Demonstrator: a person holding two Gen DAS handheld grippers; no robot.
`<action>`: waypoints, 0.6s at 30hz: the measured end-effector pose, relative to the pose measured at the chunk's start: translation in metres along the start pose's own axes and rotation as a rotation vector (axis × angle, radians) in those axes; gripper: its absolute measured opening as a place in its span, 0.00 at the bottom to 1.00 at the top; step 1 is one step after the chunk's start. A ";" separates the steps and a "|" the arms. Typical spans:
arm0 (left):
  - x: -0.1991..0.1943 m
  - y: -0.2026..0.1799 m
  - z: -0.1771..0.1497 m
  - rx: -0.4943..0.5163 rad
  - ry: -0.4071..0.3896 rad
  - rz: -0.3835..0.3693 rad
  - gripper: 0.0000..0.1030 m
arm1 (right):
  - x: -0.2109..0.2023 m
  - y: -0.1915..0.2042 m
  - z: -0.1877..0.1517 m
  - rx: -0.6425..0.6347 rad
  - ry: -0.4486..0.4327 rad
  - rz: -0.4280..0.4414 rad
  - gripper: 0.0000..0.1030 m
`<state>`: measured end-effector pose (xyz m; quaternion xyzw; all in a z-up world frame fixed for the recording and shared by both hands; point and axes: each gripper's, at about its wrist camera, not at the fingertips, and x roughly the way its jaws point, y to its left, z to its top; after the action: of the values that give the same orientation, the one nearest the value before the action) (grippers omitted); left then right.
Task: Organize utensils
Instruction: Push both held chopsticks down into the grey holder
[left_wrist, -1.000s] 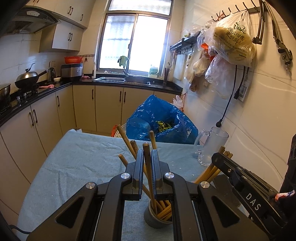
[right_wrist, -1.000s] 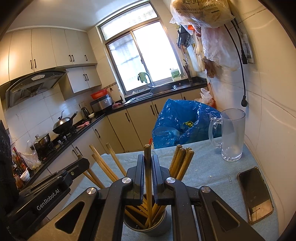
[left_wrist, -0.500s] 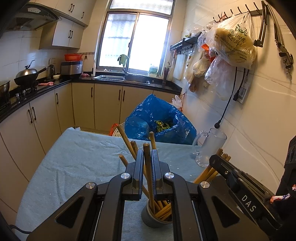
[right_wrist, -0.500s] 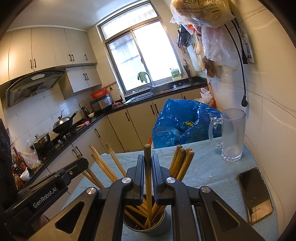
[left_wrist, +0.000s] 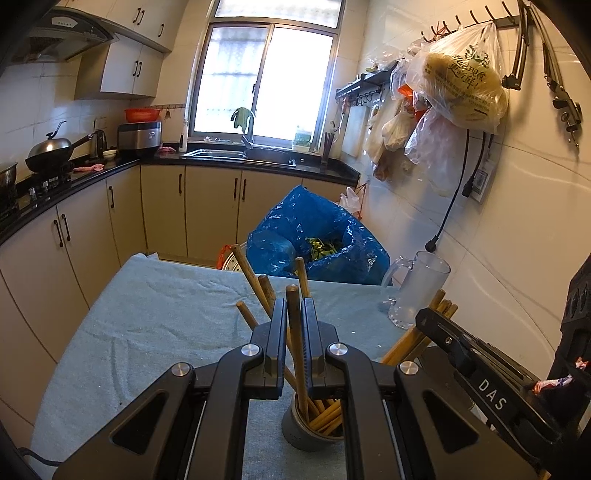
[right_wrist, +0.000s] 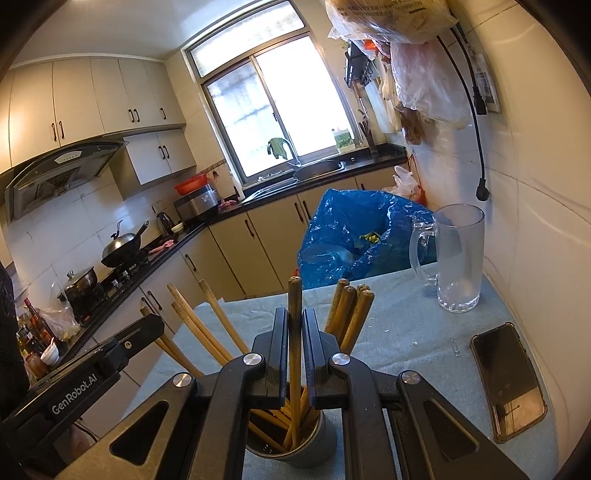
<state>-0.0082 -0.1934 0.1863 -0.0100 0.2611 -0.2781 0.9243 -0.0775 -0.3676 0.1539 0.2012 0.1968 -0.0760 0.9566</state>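
Note:
A grey metal cup (left_wrist: 301, 434) (right_wrist: 295, 452) stands on the blue cloth and holds several wooden chopsticks. My left gripper (left_wrist: 294, 314) is shut on one upright chopstick (left_wrist: 293, 306) whose lower end is inside the cup. My right gripper (right_wrist: 295, 325) is shut on another upright chopstick (right_wrist: 295, 295), also reaching down into the cup. Both grippers hover just above the cup, side by side. The right gripper's body shows at the right of the left wrist view (left_wrist: 476, 373). Other chopsticks (right_wrist: 352, 310) lean outward in the cup.
A glass mug (right_wrist: 458, 258) stands at the far right of the cloth-covered table (left_wrist: 147, 317). A phone (right_wrist: 508, 380) lies at the right edge. A blue rubbish bag (left_wrist: 317, 236) sits beyond the table. A tiled wall is close on the right.
The left wrist view has risen slightly, so the cup sits a little lower and farther. Both grippers stay shut on their chopsticks.

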 end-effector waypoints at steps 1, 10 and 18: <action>-0.001 -0.001 0.000 0.001 -0.001 -0.002 0.07 | -0.001 0.000 0.000 -0.003 -0.001 -0.001 0.08; -0.003 0.001 0.000 -0.008 0.003 -0.001 0.07 | -0.003 0.003 0.000 -0.013 -0.004 -0.005 0.08; -0.007 0.001 0.001 -0.012 -0.002 -0.001 0.07 | -0.008 0.005 0.000 0.006 -0.007 -0.011 0.08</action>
<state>-0.0120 -0.1887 0.1907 -0.0159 0.2617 -0.2769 0.9245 -0.0841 -0.3625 0.1586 0.2028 0.1944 -0.0824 0.9562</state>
